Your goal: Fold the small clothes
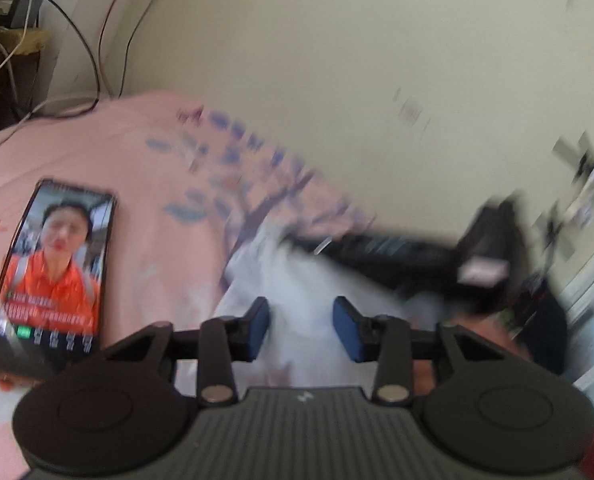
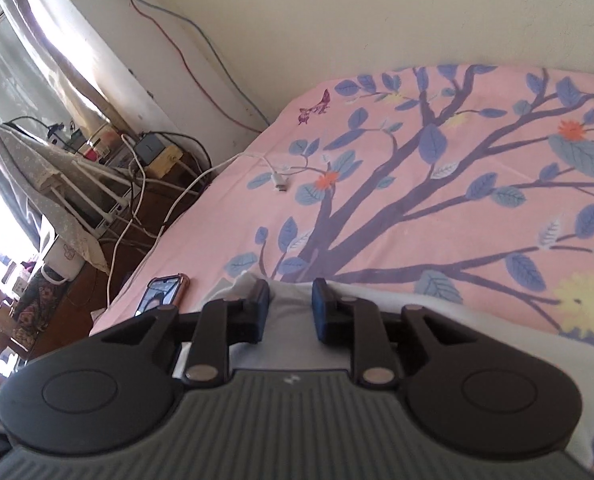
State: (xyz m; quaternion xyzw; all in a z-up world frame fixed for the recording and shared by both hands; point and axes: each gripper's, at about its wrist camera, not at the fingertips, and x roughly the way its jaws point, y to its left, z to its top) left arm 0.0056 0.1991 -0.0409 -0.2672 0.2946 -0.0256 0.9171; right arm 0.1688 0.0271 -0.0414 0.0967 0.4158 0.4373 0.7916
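A bed (image 2: 437, 216) under a pink sheet printed with a dark branching tree, blue leaves and small orange and yellow flowers carries everything here. A white garment (image 2: 293, 316) lies at the bed's near edge; in the right wrist view it spreads from beneath the gripper along that edge toward the right. In the left wrist view the same pale cloth (image 1: 301, 280) is heavily blurred, with a dark object beyond it that cannot be made out.

The right gripper (image 2: 290, 309) sits low over the garment, its jaws parted by a moderate gap, blue pads facing each other with white fabric showing between them. Whether the pads touch the cloth cannot be told; nothing is pinched. The left gripper (image 1: 301, 328) also stands released, its jaws a little wider apart, above the white cloth and gripping nothing.

A phone (image 1: 51, 276) with a lit screen lies flat on the sheet toward the bed's left edge, just beside the garment. A white charging cable (image 2: 257, 168) trails onto the sheet from the bed's far left side, its plug resting well apart from the garment.
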